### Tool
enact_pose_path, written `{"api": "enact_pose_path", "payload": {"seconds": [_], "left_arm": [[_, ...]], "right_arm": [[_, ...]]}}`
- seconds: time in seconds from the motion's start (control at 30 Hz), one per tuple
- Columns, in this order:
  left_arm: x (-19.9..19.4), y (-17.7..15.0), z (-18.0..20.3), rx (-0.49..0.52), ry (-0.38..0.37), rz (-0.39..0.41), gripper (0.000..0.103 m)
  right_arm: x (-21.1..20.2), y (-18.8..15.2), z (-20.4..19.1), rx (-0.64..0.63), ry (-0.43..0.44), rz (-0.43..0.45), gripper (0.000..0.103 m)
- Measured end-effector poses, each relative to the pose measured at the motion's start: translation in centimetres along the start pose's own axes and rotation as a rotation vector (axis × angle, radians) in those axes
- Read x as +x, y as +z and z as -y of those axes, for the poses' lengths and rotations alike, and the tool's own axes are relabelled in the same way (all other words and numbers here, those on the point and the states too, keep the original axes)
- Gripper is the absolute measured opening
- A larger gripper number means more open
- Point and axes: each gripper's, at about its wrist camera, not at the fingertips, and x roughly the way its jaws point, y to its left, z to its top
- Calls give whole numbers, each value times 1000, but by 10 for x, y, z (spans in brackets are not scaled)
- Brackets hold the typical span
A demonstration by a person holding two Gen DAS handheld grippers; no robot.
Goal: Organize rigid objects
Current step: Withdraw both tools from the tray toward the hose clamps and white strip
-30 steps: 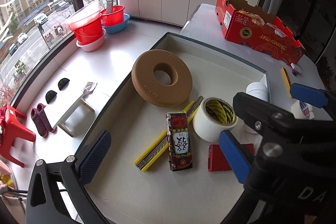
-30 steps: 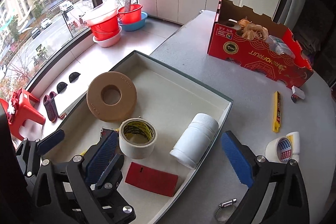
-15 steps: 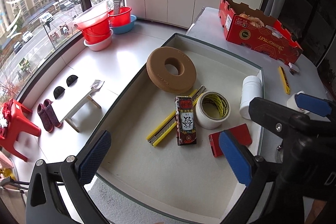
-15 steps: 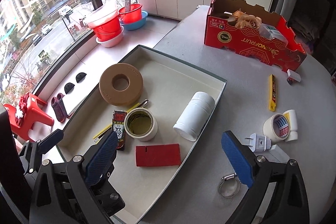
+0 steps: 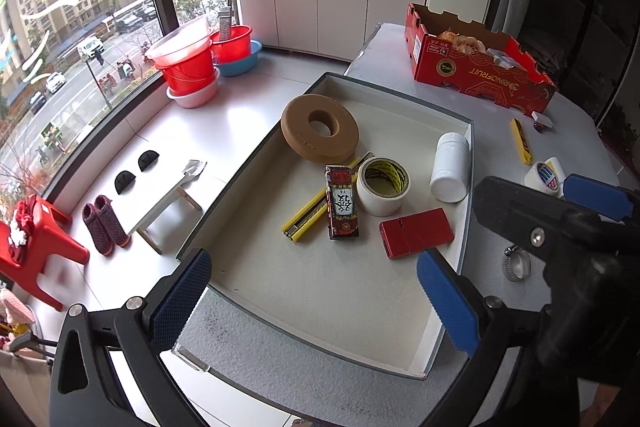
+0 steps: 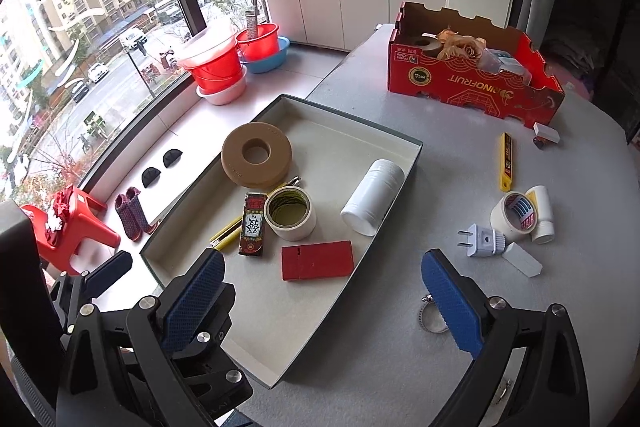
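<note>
Table [image 6: 520, 307] fills right half of right wrist frame. Tray [image 6: 416, 147] at frame centre. Red box [image 6: 472, 83] upper right, on table. Inside tray: cork ring [image 6: 256, 155] top, white bottle [image 6: 372, 197] on its side at right wall, tape roll [image 6: 290, 213] centre, red case [image 6: 316, 259] below roll, printed pack [image 6: 253, 223] left of roll. Outside tray, right of frame: yellow cutter [image 6: 506, 161], small tape [image 6: 516, 215], plug [image 6: 480, 239], hose clamp [image 6: 430, 319]. Left gripper [image 5: 312, 301] jaws wide, empty, over tray. Right gripper [image 6: 324, 301] jaws wide, empty, straddling tray's right wall.
</note>
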Motion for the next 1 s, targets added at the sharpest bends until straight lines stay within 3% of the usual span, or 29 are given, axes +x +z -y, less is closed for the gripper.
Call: {"api": "enact_pose_path", "payload": {"seconds": [0.2,0.43,0.67,0.8,1.0], "left_arm": [[-22,-7,16,26,-17,19,103],[-44,-19,59,118,-71,34,103],[-50,-33,97,169,-200,-21,103],[-39,-46,121,205,-220,-75,103],[-18,-61,159,279,-215,-119,103]], "right_arm": [[-26,-14,7,14,17,43,100],[-59,-34,47,89,18,89,100],[-89,-71,114,230,-27,124,100],[-92,-113,166,372,-94,98,100],[-67,-182,226,580,-171,-31,100]]}}
